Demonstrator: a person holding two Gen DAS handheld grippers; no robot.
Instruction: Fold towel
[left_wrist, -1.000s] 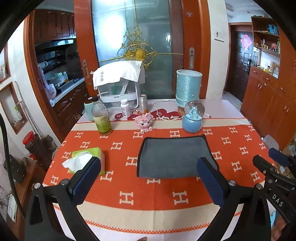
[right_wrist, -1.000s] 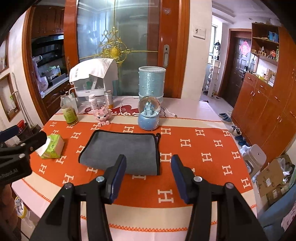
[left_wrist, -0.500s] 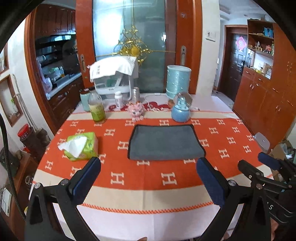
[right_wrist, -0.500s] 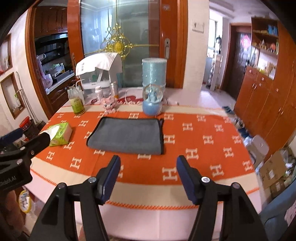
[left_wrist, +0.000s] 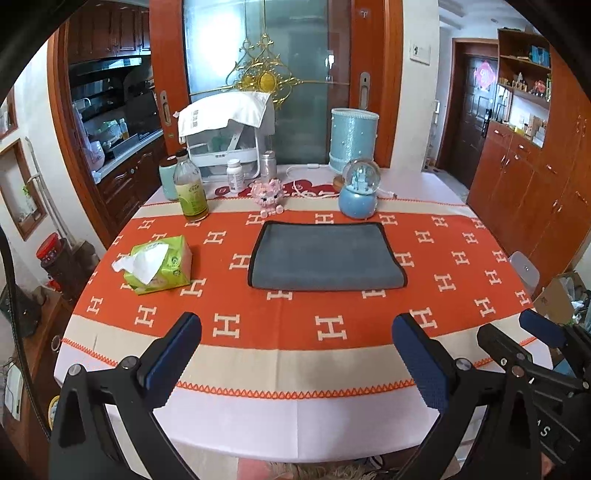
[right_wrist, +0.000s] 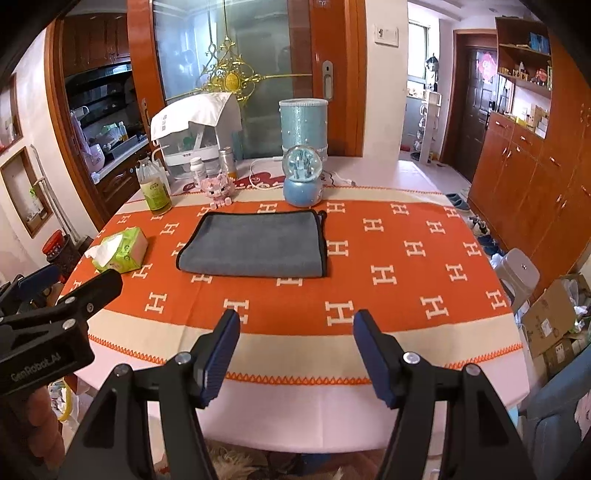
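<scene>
The grey towel (left_wrist: 327, 256) lies flat near the middle of the worktop (left_wrist: 295, 369), apparently folded once already, with a rounded fold along its near edge and black trim on the other sides. The left claw (left_wrist: 295, 354) and the right claw (right_wrist: 295, 354) both hang wide open and empty at the near edge, well apart from it. Judging by this, either the fold is finished or another remains; a further fold calls for reaching in and pinching two corners

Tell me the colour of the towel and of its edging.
The towel is grey with black edging, clearest in the right wrist view.
</scene>
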